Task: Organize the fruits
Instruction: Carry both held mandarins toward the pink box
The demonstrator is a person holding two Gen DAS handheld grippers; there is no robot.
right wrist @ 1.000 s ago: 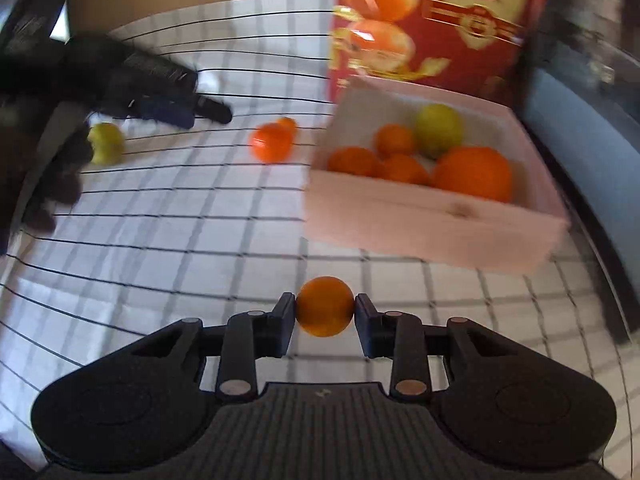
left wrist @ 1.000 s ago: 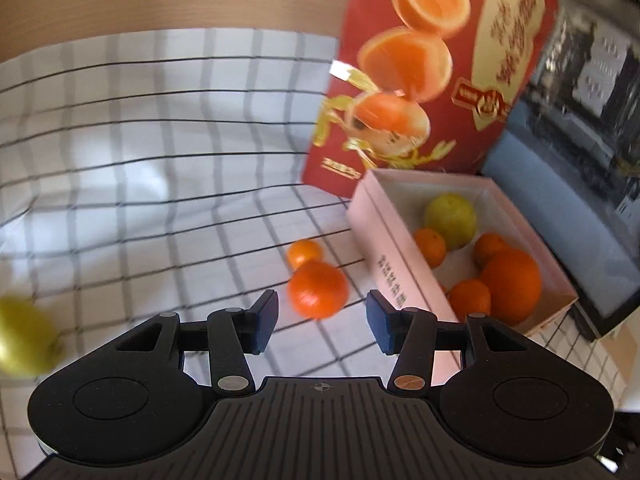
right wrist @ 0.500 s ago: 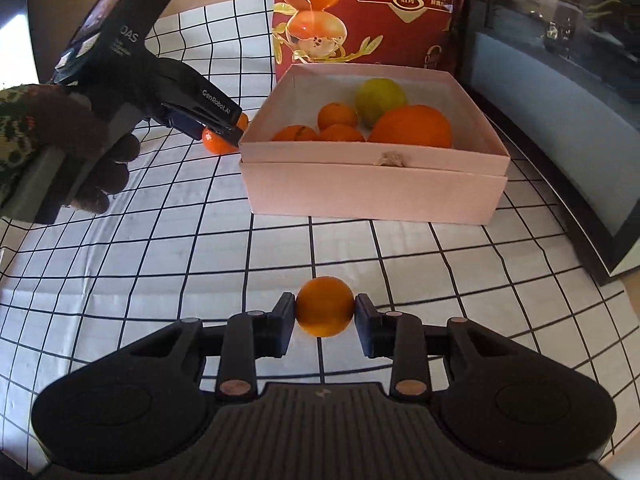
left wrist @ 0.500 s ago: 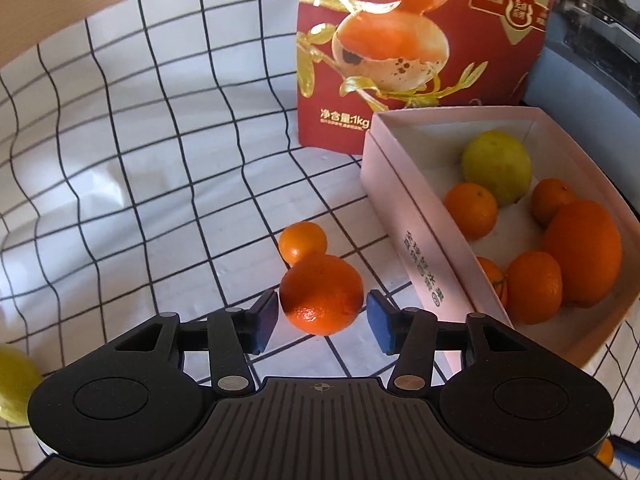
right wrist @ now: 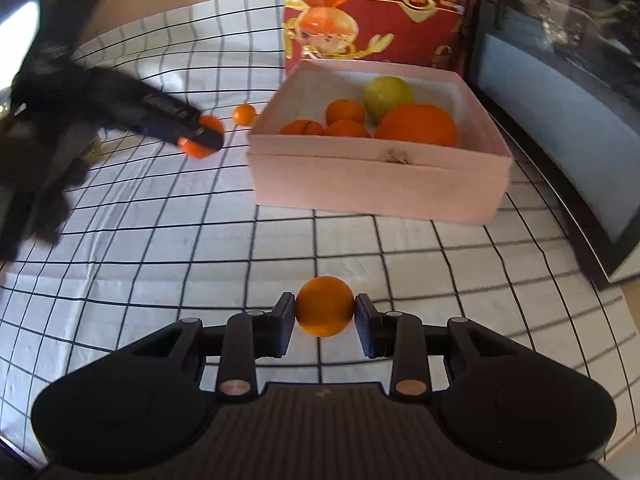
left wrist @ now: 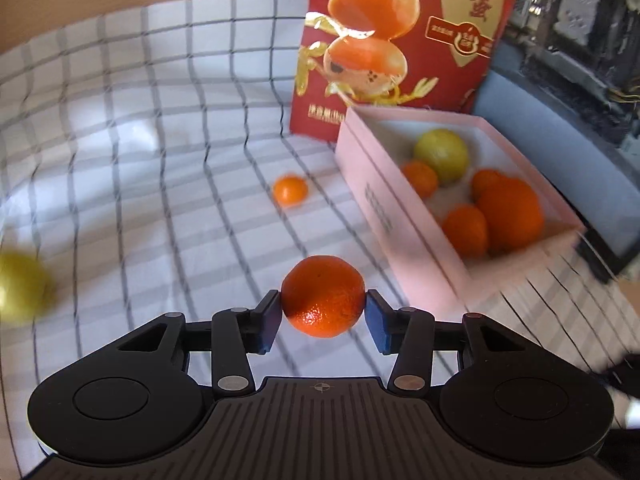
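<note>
On the checked cloth [right wrist: 160, 240] covering the table, the biggest thing is the red printed bag [right wrist: 380, 8] standing at the far side, with a dark screen-like panel [right wrist: 560, 120] off to the right. Just in front of the bag sits the pink box [right wrist: 376, 184], open on top, and it's got fruit in it: one big orange [right wrist: 416, 126], a yellow-green lemon [right wrist: 387, 94] behind that, and a few small mandarins packed in on the left side.

Left of the box, the left gripper [left wrist: 323, 316] has a mandarin [left wrist: 323, 296] between its blue pads [left wrist: 376, 326]; the jaws are closing in and both pads touch the peel. From the right camera that fruit looks off the cloth, but it's blurry, so not 100% sure.

Nearer, in front of the box, the right gripper [right wrist: 325, 316] is clamped tight on a smaller orange fruit [right wrist: 325, 306].

Loose stuff: a tiny mandarin [left wrist: 290, 190] lying near the box's left wall, and a yellow fruit [left wrist: 22, 288] way out at the left edge.
</note>
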